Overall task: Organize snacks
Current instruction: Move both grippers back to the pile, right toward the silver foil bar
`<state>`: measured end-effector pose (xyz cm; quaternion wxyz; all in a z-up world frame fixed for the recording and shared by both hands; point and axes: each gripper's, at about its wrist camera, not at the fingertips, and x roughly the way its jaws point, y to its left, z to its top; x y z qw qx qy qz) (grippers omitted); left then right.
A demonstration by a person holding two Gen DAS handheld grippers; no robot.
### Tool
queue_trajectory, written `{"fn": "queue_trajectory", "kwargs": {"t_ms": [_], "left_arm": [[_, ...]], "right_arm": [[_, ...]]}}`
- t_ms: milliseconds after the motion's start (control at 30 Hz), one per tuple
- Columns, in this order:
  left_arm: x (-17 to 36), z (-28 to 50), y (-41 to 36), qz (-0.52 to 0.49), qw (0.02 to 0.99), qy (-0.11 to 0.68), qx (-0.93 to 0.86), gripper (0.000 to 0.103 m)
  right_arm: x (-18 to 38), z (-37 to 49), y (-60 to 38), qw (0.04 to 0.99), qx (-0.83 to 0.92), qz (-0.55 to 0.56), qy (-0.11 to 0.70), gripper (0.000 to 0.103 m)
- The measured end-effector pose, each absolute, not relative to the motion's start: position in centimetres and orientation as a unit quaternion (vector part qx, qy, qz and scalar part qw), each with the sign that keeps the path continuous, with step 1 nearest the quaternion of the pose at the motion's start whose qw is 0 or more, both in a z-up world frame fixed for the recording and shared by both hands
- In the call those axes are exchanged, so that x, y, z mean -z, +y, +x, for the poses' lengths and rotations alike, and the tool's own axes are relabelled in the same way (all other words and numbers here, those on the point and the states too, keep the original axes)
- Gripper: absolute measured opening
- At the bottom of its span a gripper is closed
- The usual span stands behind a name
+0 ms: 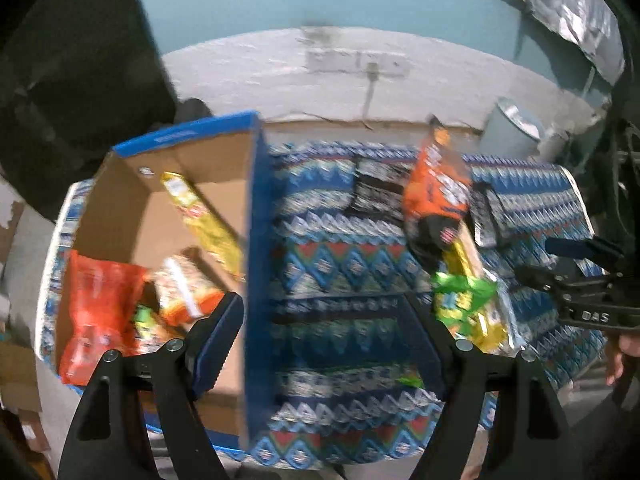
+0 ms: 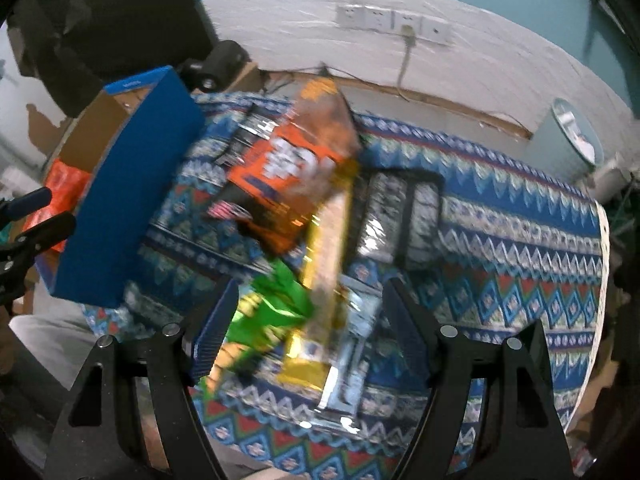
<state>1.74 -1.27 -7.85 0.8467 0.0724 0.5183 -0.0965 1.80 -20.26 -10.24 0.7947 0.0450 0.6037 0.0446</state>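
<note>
Left gripper [image 1: 324,332] spread, nothing between pads, above right wall of blue cardboard box [image 1: 256,240]. Right gripper [image 2: 308,332] spread, empty, over green packet [image 2: 276,308] and yellow packet [image 2: 324,264] on patterned tablecloth [image 2: 500,240]. Orange bag [image 2: 288,168] lies farther; black-silver packets [image 2: 396,216] to its right. Box at left holds red bag [image 1: 96,312], other snacks.

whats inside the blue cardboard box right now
The blue cardboard box holds a red bag, a long yellow packet leaning on its wall, an orange-and-white packet and something green. Anything under these is covered.
</note>
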Motion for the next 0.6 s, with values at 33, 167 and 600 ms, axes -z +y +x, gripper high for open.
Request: {"fn": "queue_trajectory", "kwargs": {"t_ms": [33, 167, 600], "left_arm": [[8.3, 1.7, -2.0, 0.076, 0.842, 0.524, 0.102, 0.080], [9.5, 1.3, -4.1, 0.094, 0.835, 0.530, 0.116, 0.080], [13.0, 1.0, -9.1, 0.131, 0.808, 0.553, 0.157, 0.080]], "right_arm": [[10.6, 1.5, -20.6, 0.793, -0.040, 0.044, 0.607, 0.075], [12.6, 0.6, -22.1, 0.777, -0.029, 0.057, 0.626, 0.075], [19.0, -1.3, -23.8, 0.733, -0.020, 0.073, 0.676, 0.075]]}}
